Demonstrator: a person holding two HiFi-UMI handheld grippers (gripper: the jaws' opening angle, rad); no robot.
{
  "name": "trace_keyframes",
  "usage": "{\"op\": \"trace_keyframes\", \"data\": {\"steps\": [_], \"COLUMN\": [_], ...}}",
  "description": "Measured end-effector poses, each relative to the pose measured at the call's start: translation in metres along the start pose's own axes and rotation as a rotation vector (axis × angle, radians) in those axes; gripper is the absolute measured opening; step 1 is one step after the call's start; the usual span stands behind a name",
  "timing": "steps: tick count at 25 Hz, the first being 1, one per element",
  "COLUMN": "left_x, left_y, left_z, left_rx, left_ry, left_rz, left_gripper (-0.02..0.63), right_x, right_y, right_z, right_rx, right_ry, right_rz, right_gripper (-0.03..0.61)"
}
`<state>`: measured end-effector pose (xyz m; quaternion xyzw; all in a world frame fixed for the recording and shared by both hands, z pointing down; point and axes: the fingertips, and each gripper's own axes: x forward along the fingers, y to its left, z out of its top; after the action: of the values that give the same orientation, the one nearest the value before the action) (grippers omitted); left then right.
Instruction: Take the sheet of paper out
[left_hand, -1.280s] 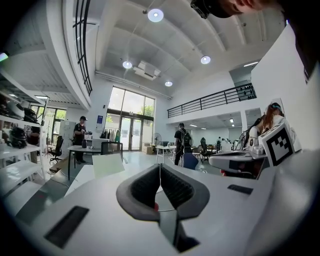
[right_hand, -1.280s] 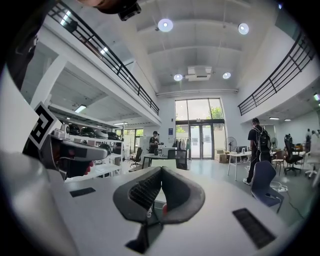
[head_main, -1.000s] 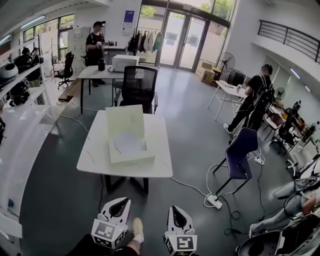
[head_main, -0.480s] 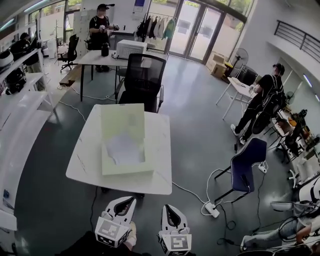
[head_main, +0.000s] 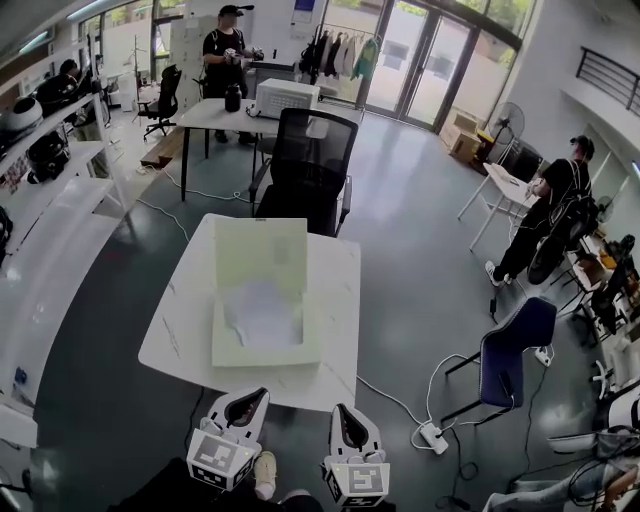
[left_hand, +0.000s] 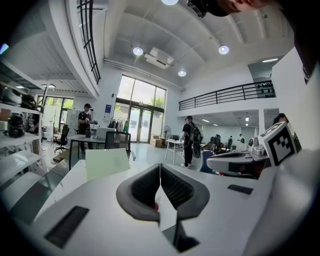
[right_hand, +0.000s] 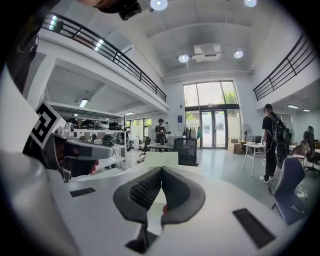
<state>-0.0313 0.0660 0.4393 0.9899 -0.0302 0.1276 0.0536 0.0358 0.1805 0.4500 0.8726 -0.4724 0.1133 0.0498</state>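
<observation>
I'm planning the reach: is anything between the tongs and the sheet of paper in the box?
Only the low near wall of the box. It is open, lid upright behind the sheet of paper. Left tongs and right tongs, both shut, are short of the table.

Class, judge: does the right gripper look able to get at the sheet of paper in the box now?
Probably not yet: box lies open, paper uncovered, but the right gripper is shut and short of the table.
</observation>
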Motion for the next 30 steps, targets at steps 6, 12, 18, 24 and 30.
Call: {"op": "trace_keyframes", "data": {"steps": [6,12,18,24,30], "left_x": [0.002,0.033,0.081,0.135,0.168], "left_y": [0.028,0.049,0.073,0.101,0.137], "left_z": [0.007,0.02,0.026,0.036,0.021], "left_rx": [-0.016,-0.026,-0.043,-0.088,-0.143], "left_ry": [-0.014,-0.029,-0.023,-0.012,0.002], "left_rz": [0.082,0.174,0.31,0.445,0.54], "left_gripper": [0.025,0.025,0.025,0.025,0.025], "right_x": [0.03,0.08,0.154,0.23,0.292], "right_y": [0.008,-0.011,-0.038,-0.068,-0.078], "right_z": [0.013,0.028,0.036,0.043,0.028], "right_rx": [-0.023,-0.044,-0.064,-0.072,-0.097], "right_ry": [-0.01,-0.024,-0.019,0.018,0.063], "right_rz": [0.076,0.166,0.327,0.455,0.531], "right_gripper": [0.017,0.017,0.017,0.017,0.017]}}
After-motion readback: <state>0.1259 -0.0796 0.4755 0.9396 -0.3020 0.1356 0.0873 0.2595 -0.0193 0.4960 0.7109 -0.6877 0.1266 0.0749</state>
